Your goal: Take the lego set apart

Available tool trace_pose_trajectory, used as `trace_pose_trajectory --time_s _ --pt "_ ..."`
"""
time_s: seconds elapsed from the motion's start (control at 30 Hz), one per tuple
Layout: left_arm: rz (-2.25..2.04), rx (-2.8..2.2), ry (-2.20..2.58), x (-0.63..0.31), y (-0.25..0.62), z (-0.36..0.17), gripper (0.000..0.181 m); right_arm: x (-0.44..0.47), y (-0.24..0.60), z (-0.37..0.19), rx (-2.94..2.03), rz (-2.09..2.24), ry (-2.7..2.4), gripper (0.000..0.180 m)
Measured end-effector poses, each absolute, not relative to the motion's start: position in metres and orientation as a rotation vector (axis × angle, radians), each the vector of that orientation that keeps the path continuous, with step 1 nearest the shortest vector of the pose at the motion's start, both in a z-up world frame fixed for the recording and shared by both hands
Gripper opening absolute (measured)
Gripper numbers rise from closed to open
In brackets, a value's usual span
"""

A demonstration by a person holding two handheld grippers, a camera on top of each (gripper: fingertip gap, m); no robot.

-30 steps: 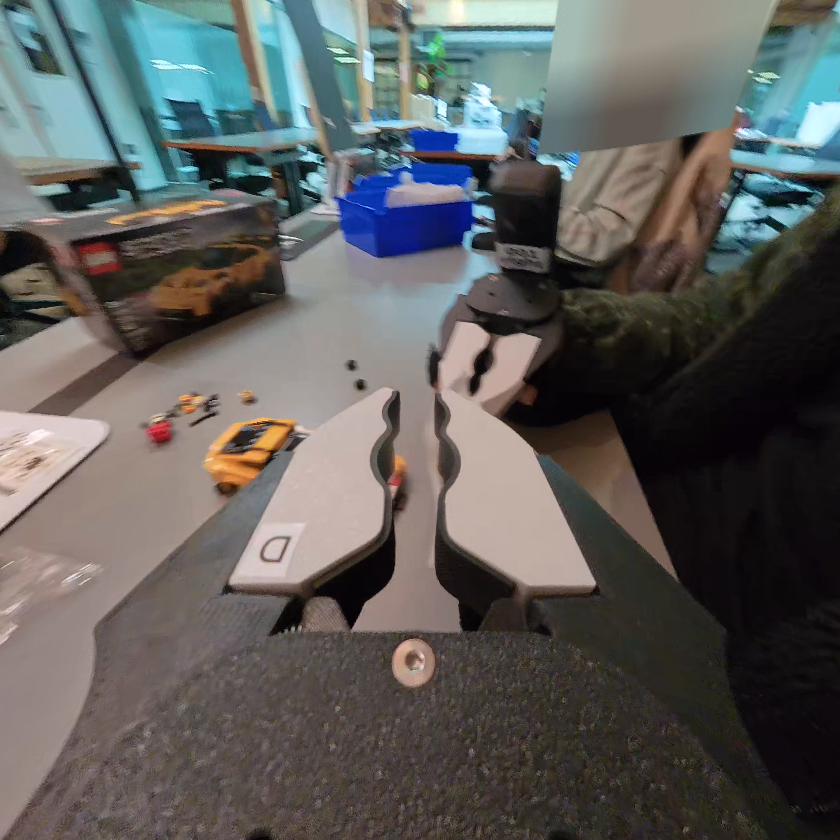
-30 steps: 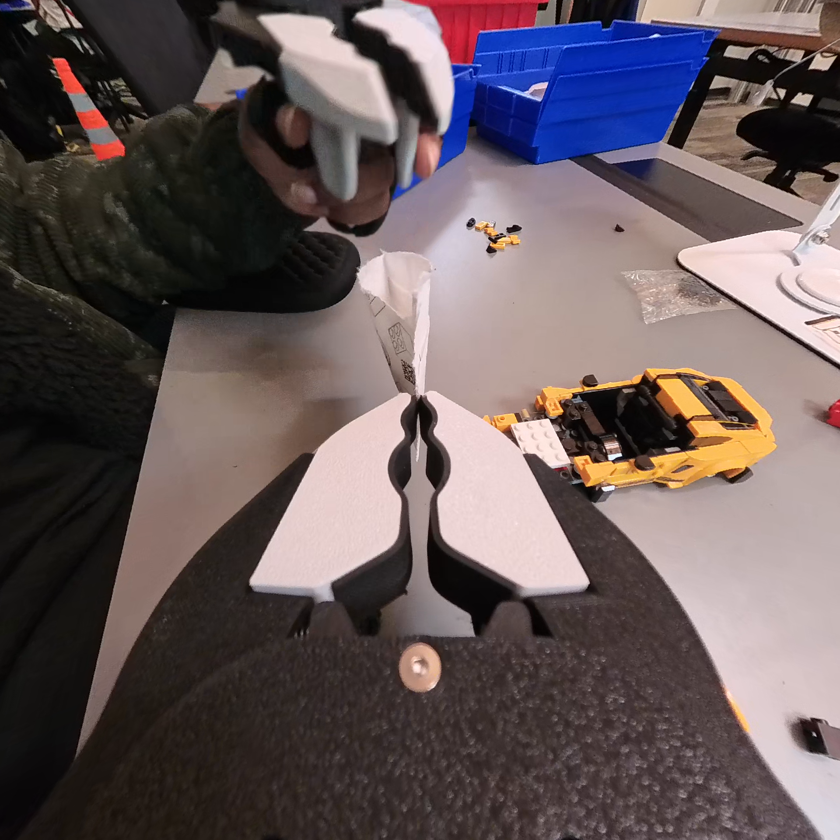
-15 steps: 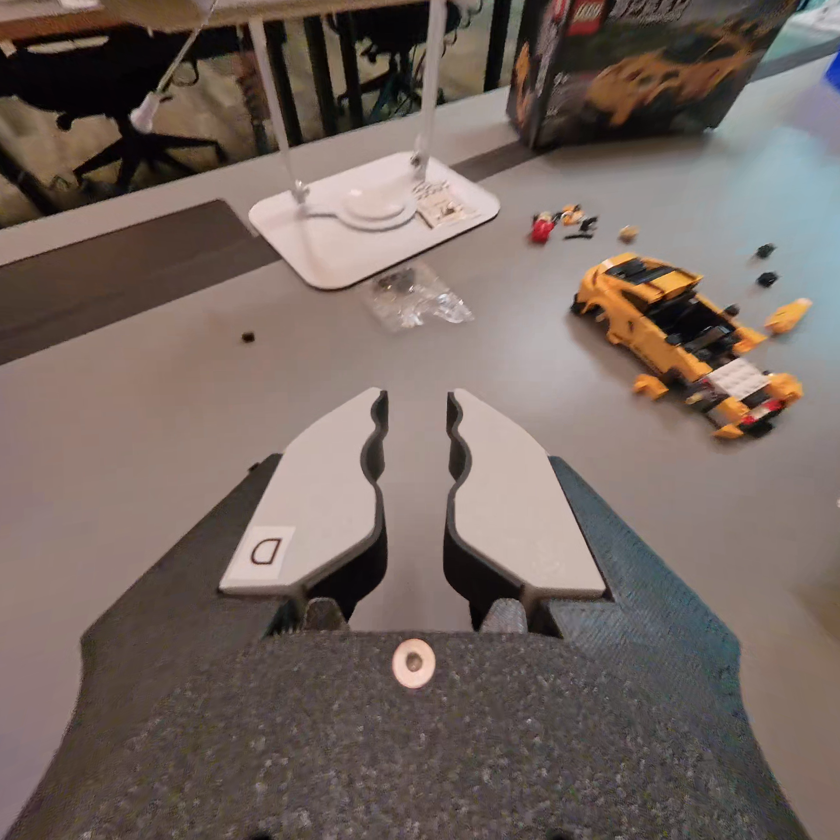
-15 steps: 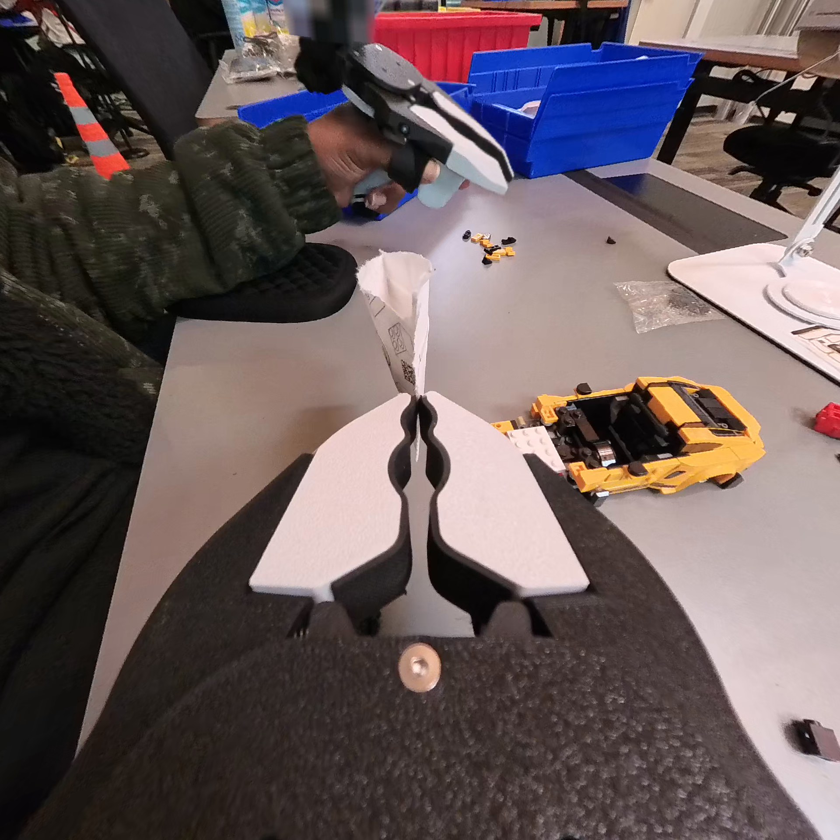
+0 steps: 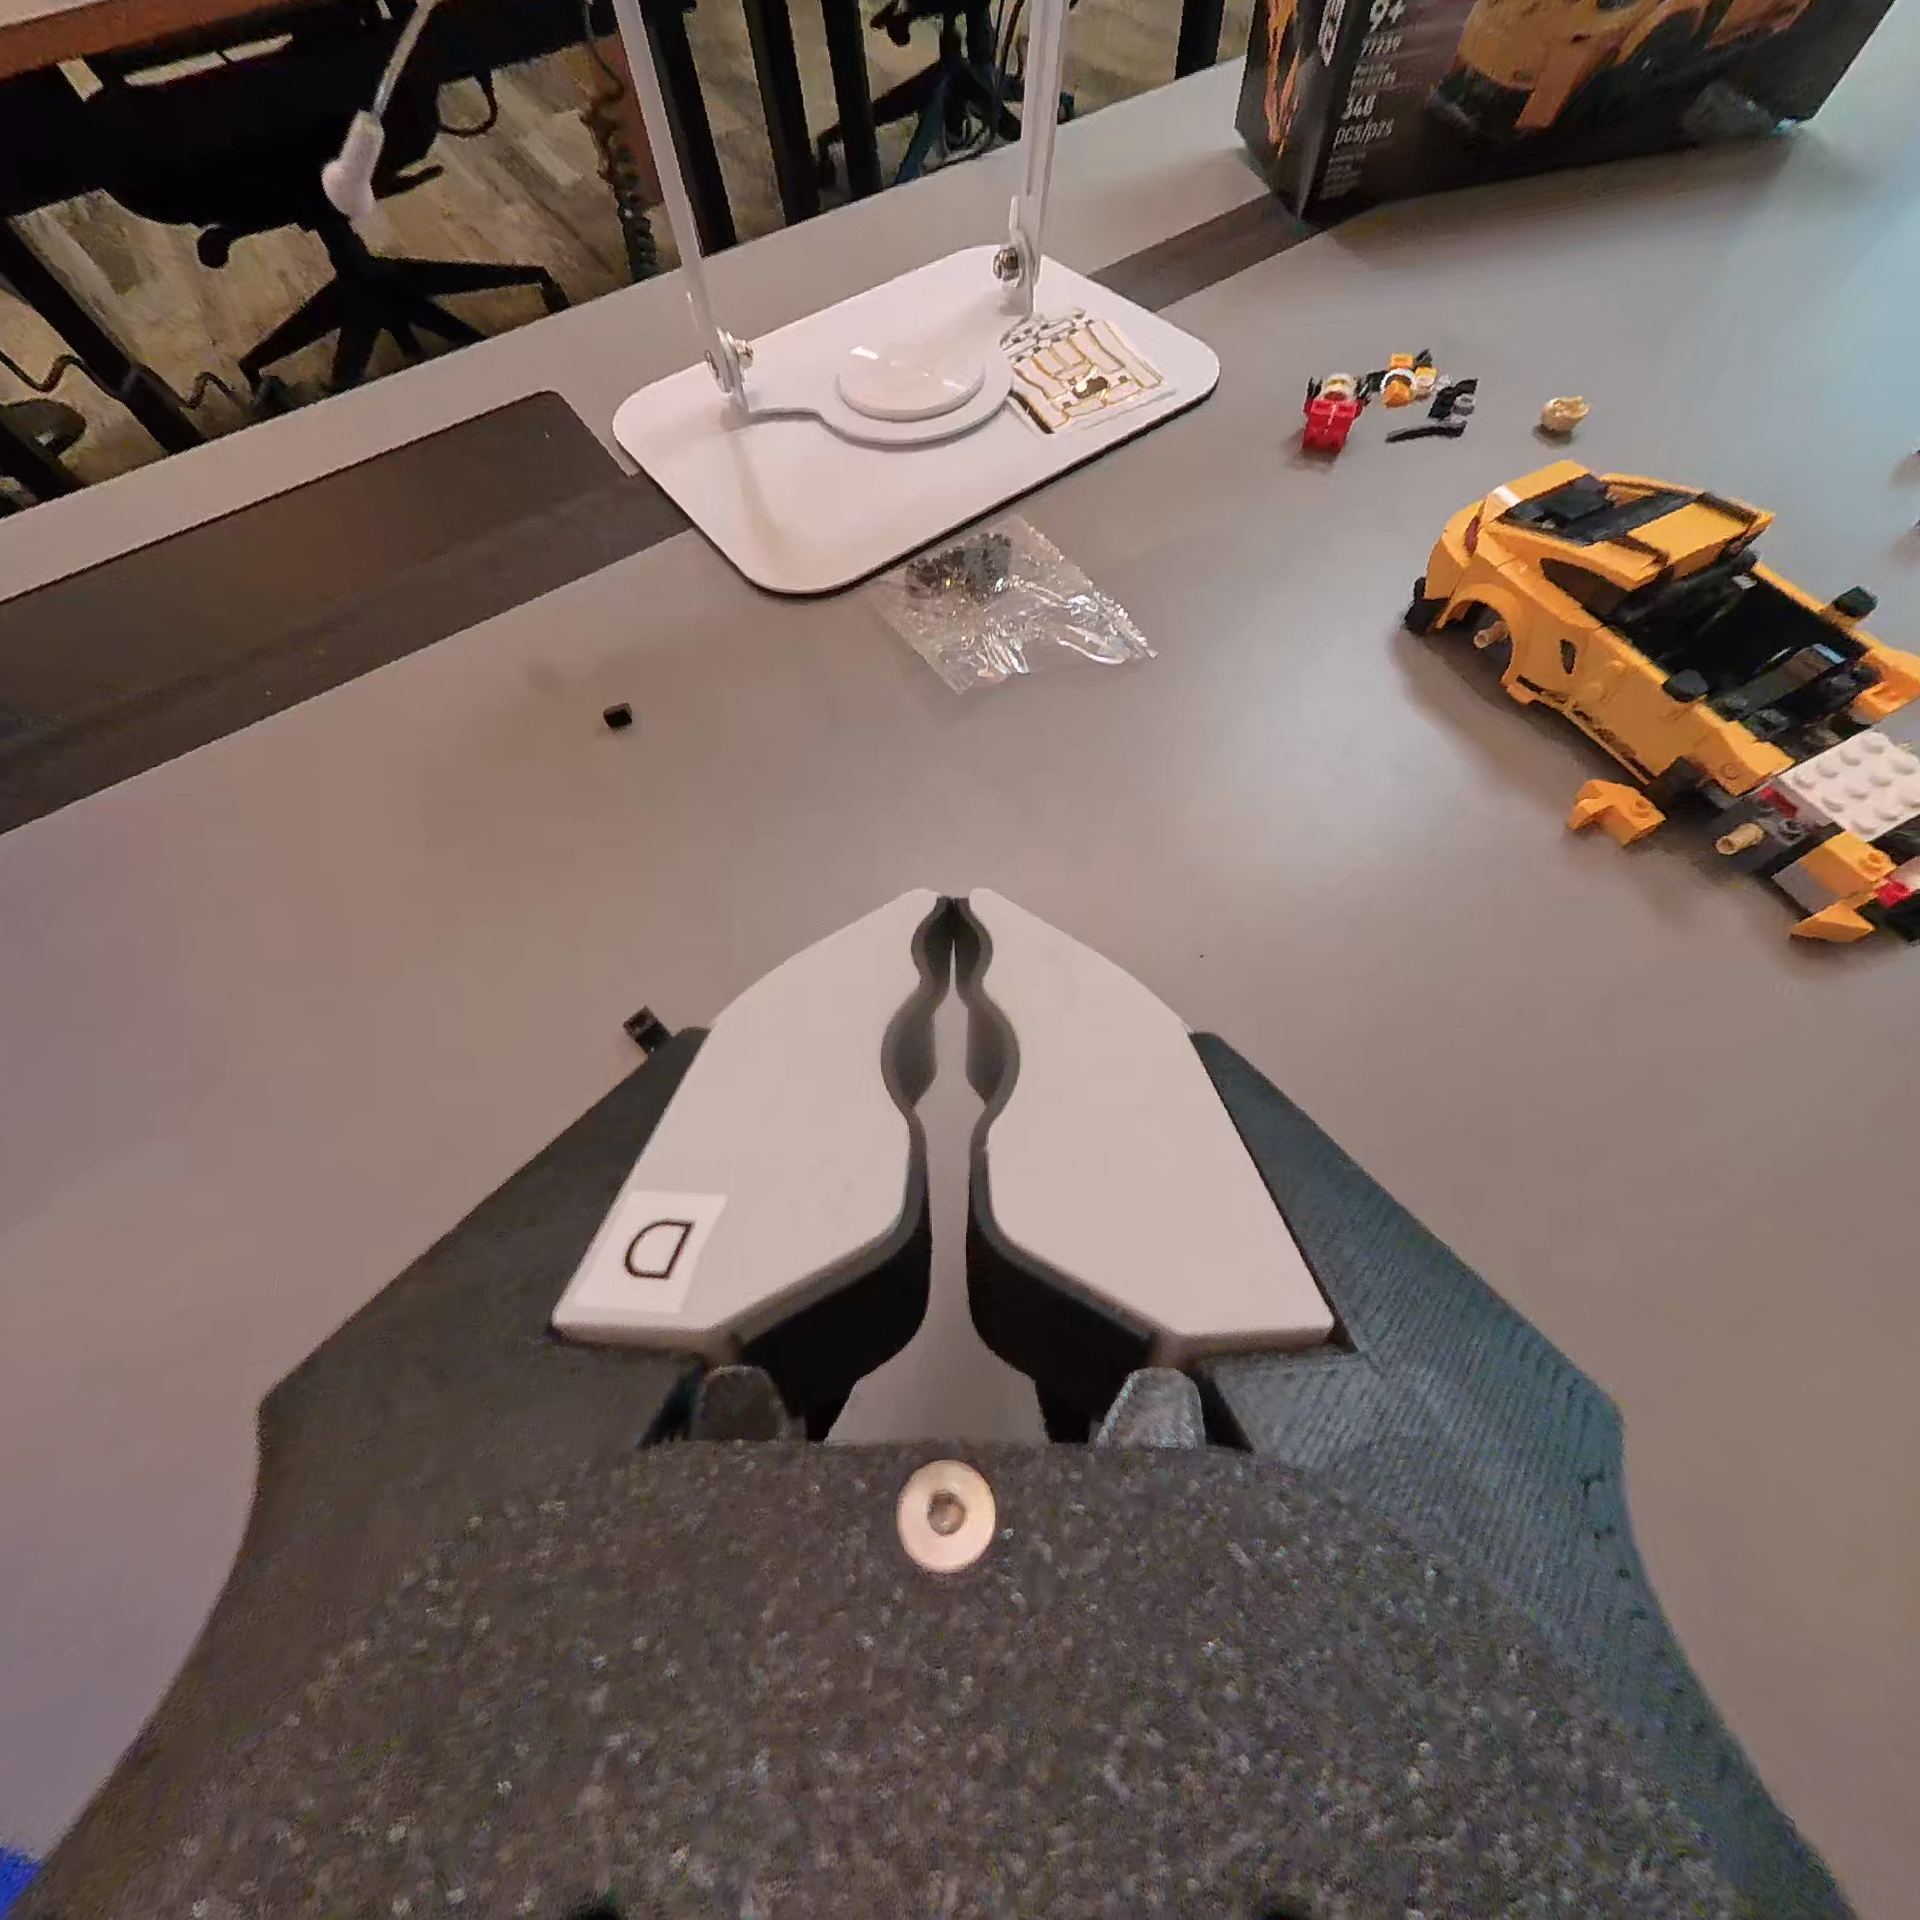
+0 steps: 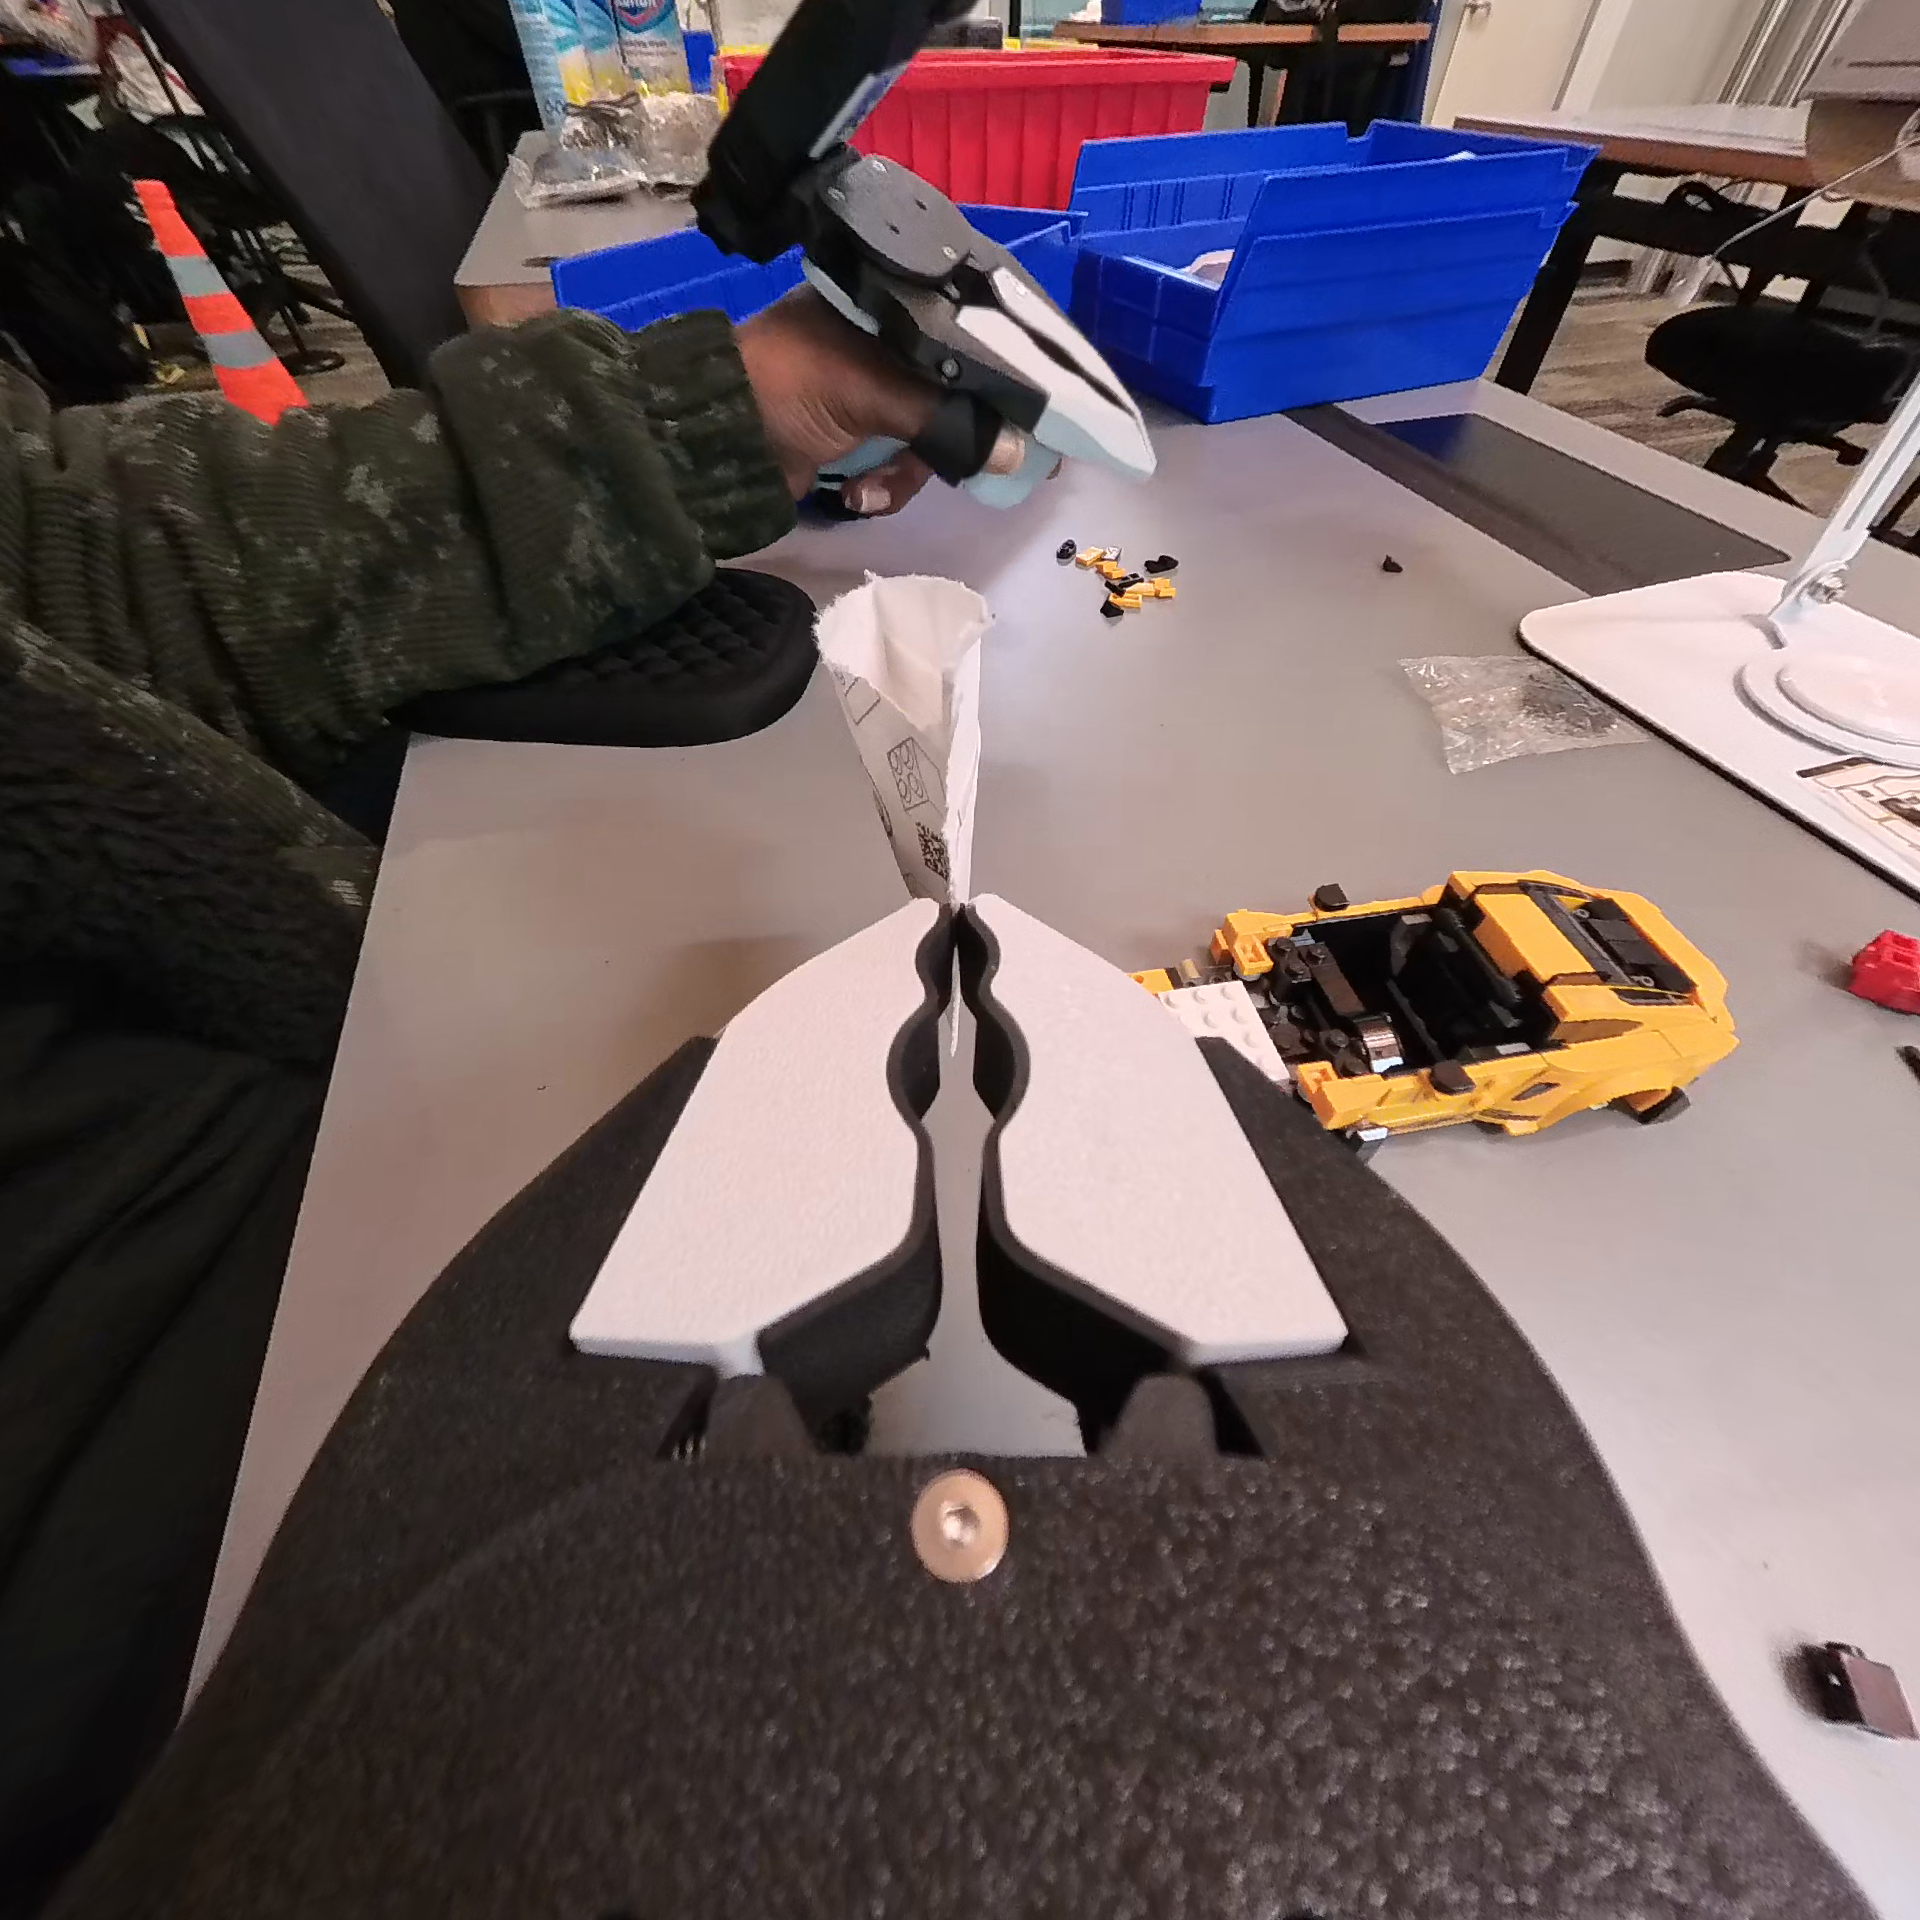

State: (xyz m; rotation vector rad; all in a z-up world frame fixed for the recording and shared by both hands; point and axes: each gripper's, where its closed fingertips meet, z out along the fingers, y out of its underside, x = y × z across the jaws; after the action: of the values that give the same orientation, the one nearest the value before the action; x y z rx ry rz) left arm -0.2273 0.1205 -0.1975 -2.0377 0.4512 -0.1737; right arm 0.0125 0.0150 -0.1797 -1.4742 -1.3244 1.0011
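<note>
So the right gripper (image 6: 954,914) is pinching a white paper bag (image 6: 914,727) right at its tips; the fingers are squeezed together on the bag's bottom corner and the bag is standing up from them, torn mouth gaping open at the top, printing on its side. The left gripper (image 5: 951,906) is hanging above the grey desk (image 5: 1195,1039) with its fingers pressed together at the tips and gripping nothing; in the right wrist view it's showing up farther off (image 6: 1127,452), a hand (image 6: 831,416) in a dark green sleeve (image 6: 364,520) holding it above the desk.

The yellow lego car (image 6: 1475,1013) is sitting on the desk just to the right of the right gripper; its roof is off, the black insides are showing, and a white plate (image 5: 1860,784) is lying exposed at one end. A small yellow piece (image 5: 1616,805) is lying loose just beside it. Little loose parts are scattered around; a red one (image 5: 1328,424) with some black and orange bits, and a small heap of yellow and black pieces (image 6: 1127,582) toward the far edge. A clear plastic bag (image 5: 1013,618) is lying against the white lamp base (image 5: 831,488); the lego box (image 5: 1558,94) is standing at the desk's far corner. Blue bins (image 6: 1320,260) are sitting behind.
</note>
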Motion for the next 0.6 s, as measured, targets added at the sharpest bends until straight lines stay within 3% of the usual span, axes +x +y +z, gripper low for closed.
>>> trace_pose_trajectory --time_s 0.13,0.3,0.6 --pt "-0.113 -2.109 0.443 -0.236 0.122 -0.212 0.001 0.013 0.015 -0.179 -1.470 1.002 -1.322 0.000" --pt "-0.116 -2.185 0.358 -0.250 0.126 -0.228 0.029 0.013 0.015 -0.177 -1.468 1.004 -1.317 0.000" --pt "-0.163 -2.219 0.288 -0.266 0.122 -0.233 0.028 0.015 0.015 -0.175 -1.463 1.002 -1.309 0.000"
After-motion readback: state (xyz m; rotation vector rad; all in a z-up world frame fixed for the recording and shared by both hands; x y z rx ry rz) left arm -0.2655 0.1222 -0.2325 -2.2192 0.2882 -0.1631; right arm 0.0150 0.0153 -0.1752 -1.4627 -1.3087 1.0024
